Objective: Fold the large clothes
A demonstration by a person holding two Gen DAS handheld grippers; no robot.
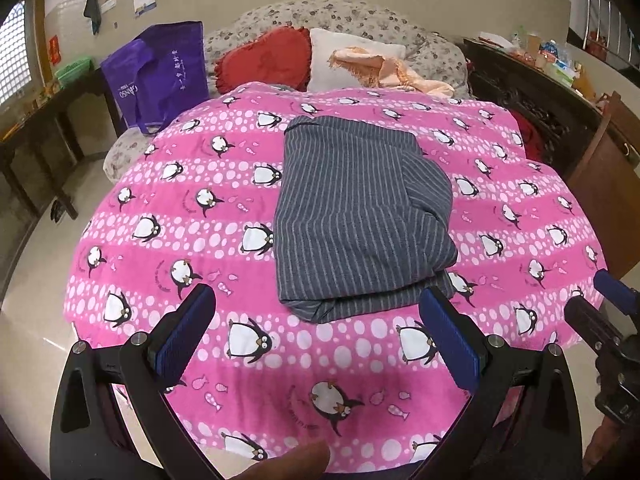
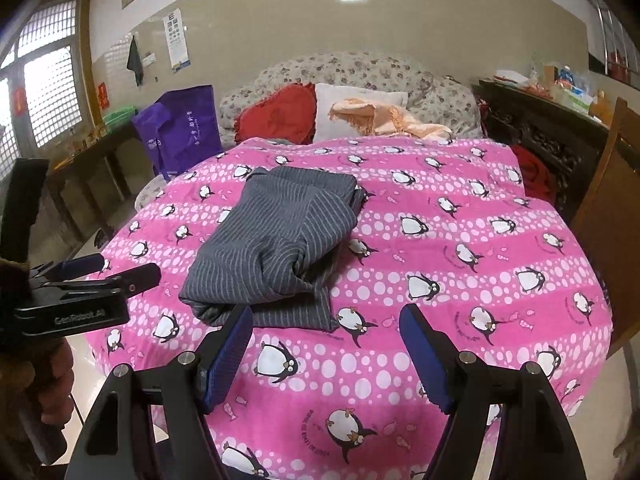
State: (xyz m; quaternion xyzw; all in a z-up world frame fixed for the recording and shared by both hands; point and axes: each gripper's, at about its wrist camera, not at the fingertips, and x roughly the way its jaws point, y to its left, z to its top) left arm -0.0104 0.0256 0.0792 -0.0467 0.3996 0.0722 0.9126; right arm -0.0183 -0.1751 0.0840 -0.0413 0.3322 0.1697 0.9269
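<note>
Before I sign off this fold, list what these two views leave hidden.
- Striped garment: its inner layers and underside, both views, covered by its own top fold.
- Purple bag: print too small to read, both views.
- Dark side table: clutter on it too small and distorted at the rim.
- Bed under the pink blanket: covered completely.

A purple bag (image 1: 160, 72) stands beside a red cushion (image 1: 266, 58), white pillow (image 1: 348, 46) and peach shawl (image 1: 396, 70).

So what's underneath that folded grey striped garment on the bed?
The folded grey striped garment lies on the pink penguin blanket, which shows all around it. What the blanket covers directly beneath cannot be seen.
</note>
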